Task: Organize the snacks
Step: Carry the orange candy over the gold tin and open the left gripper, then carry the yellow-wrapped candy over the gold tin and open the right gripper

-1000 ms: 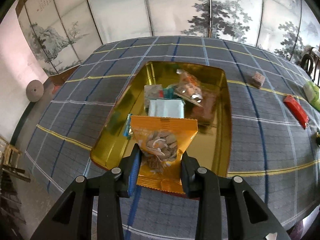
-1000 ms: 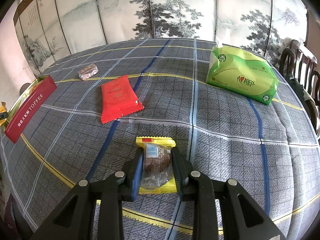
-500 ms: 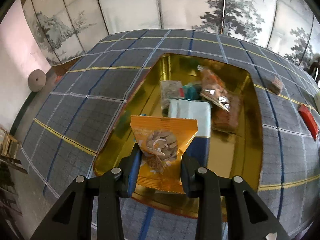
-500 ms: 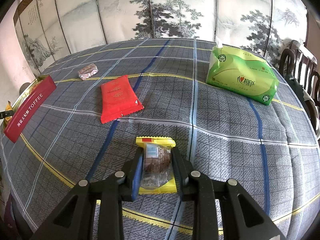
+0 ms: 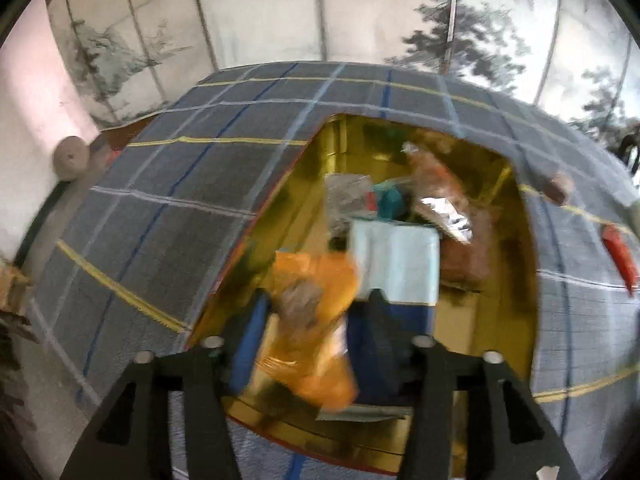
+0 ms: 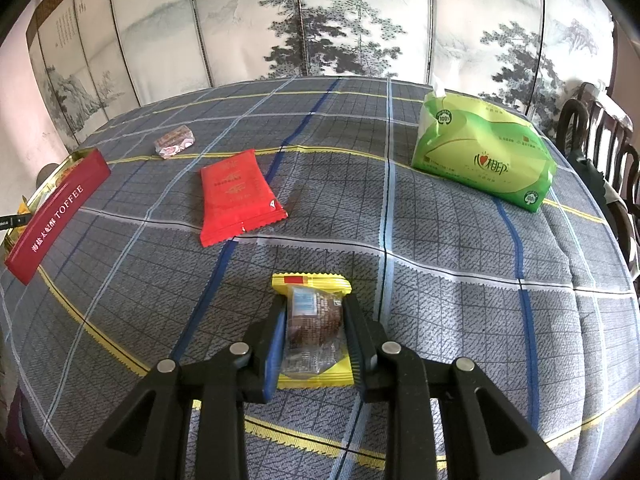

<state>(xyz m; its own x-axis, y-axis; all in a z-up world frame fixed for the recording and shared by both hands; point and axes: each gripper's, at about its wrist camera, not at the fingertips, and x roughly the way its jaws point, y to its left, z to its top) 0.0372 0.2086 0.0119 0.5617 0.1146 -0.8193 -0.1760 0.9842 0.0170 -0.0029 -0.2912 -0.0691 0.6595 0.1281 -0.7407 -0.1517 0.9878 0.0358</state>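
Note:
In the blurred left wrist view my left gripper (image 5: 316, 312) hangs over the near end of the gold tin (image 5: 504, 320). Its fingers stand wide apart, and the orange snack packet (image 5: 316, 340) sits tilted and loose between them, dropping into the tin. The tin holds several snacks, among them a pale blue packet (image 5: 396, 264). In the right wrist view my right gripper (image 6: 314, 324) is shut on a yellow-edged packet with a brown snack (image 6: 314, 328), resting on the tablecloth.
A red packet (image 6: 236, 196), a small pink wrapped sweet (image 6: 174, 142) and a green tissue pack (image 6: 484, 156) lie on the checked tablecloth. The tin's red TOFFEE side (image 6: 56, 216) shows at the left. Wooden chairs (image 6: 600, 128) stand at the right edge.
My left gripper moved forward over the tin and opened, and the orange packet has slipped and tilted between the fingers. The right gripper and its packet have not moved.

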